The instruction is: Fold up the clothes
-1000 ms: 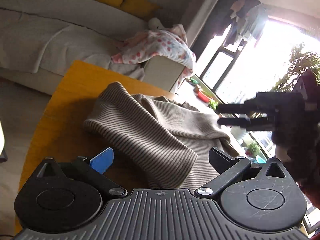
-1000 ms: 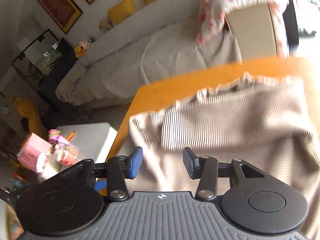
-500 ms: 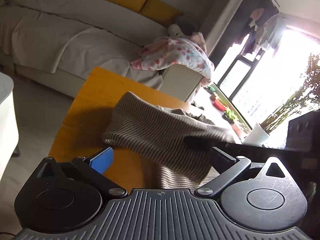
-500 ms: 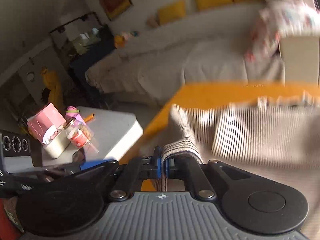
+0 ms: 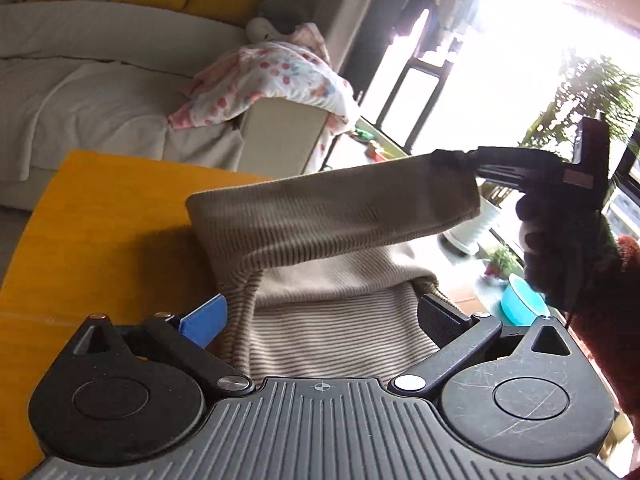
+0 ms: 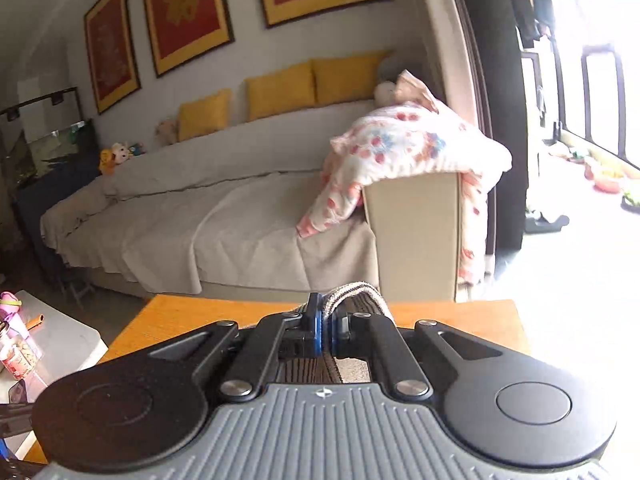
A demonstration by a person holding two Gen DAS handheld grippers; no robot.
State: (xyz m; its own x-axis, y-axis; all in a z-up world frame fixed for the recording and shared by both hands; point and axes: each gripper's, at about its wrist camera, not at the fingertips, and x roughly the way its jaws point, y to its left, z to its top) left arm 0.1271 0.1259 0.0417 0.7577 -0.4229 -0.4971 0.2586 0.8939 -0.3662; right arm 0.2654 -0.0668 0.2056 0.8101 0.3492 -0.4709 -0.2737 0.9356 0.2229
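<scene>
Bare orange table is seen left of the left gripper, whose fingers are spread wide around the striped sweater, touching nothing. Further right, a sleeve edge is pinched tight and held lifted by the right gripper.

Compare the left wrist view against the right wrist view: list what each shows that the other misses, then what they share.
Only the left wrist view shows the open left gripper, the striped sweater's body with its sleeve pulled out taut, the right gripper seen from outside, the gloved hand holding it, and a blue bowl.

Only the right wrist view shows the framed pictures, the white side table and the sleeve cuff pinched between shut fingers.

Both show the orange table, sofa, yellow cushions and floral blanket.
</scene>
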